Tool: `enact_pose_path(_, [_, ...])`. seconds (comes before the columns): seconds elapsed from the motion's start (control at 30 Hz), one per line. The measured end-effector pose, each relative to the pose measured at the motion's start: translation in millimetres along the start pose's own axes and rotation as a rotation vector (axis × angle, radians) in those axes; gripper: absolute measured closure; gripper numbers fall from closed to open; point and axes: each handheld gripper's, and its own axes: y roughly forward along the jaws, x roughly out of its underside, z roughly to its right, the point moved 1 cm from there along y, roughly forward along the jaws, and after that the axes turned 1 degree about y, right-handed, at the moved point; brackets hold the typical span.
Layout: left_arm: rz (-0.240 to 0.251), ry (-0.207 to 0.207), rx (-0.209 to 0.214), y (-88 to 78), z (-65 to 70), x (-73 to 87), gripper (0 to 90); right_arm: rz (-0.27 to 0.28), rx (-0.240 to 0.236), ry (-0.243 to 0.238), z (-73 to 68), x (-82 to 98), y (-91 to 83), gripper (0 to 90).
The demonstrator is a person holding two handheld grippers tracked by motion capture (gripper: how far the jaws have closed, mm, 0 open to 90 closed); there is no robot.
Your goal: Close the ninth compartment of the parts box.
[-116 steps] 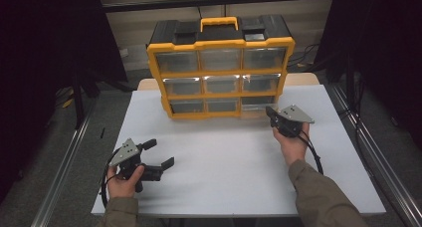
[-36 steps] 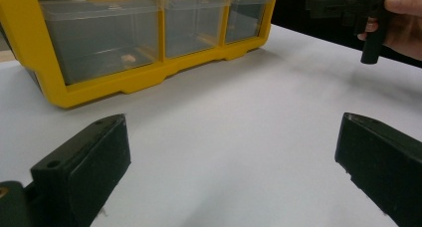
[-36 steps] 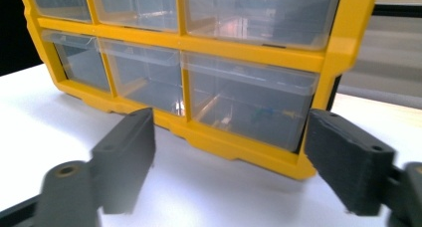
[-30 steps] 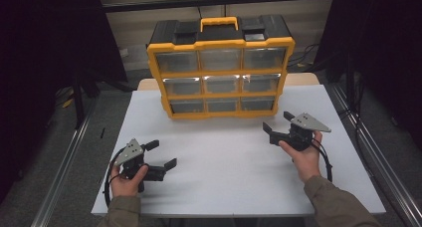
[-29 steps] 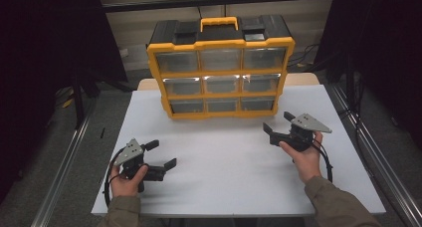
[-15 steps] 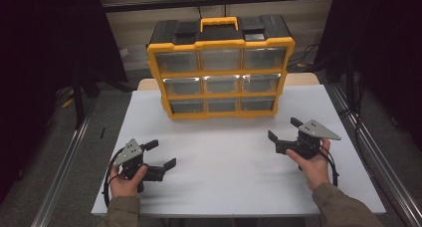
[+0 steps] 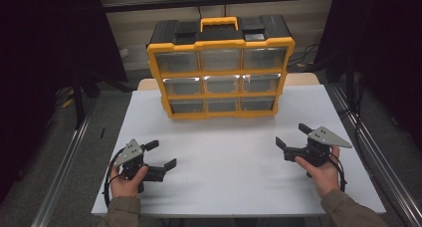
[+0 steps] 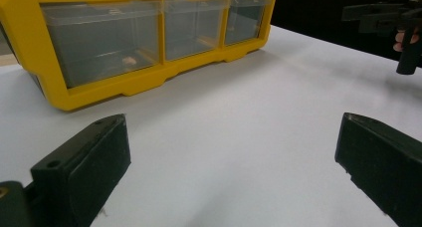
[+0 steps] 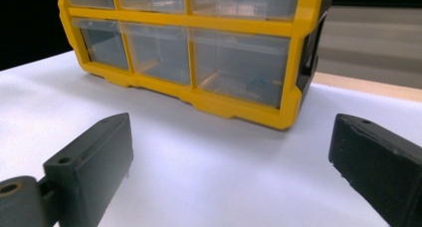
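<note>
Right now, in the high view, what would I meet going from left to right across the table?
Left gripper, jaws open → yellow drawer cabinet at the far middle → right gripper, jaws open with nothing between them, all on the white table.

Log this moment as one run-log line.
left gripper: open, empty | right gripper: open, empty, jaws just opening | drawer organizer: all drawers shut, untouched

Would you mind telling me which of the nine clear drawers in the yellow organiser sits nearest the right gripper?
The bottom-row drawer at the right end of the yellow organiser: it is the lowest and rightmost, facing the open right gripper.
</note>
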Motion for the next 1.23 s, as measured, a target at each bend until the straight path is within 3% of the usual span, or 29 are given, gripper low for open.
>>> enact_pose_path(0.53, [-0.001, 0.001, -0.002, -1.5, -0.4, -0.2, 0.8, 0.015, -0.012, -0.017, 3.6, 4.7, -18.2, 2.3])
enact_pose_path(0.57, [0.007, -0.004, 0.029, -1.2, -1.0, -0.2, 0.8, 0.015, -0.018, -0.019, 4.3, 5.2, -19.1, 2.3])
enact_pose_path(0.6, [0.007, -0.006, -0.002, -1.1, 0.4, -0.3, 0.8, 0.012, -0.017, -0.019, 4.8, 5.8, -20.7, 2.3])
enact_pose_path(0.77, [0.008, -0.006, 0.0, -1.4, 0.2, -0.4, 0.8, 0.013, -0.018, -0.012, 5.6, 8.4, -26.6, 2.3])
enact_pose_path(0.8, [0.015, -0.008, 0.028, -1.2, -0.7, -0.3, 0.8, 0.016, -0.019, -0.012, 6.0, 8.9, -27.8, 2.2])
enact_pose_path(0.83, [0.01, 0.004, -0.004, -1.7, -0.3, -0.8, 0.8, 0.014, -0.018, -0.017, 6.6, 9.5, -29.3, 2.2])
enact_pose_path(1.23, [0.005, -0.001, -0.006, -4.7, 0.0, 0.0, 0.8, 0.021, -0.018, 0.003, 13.5, 14.0, -42.5, 1.8])
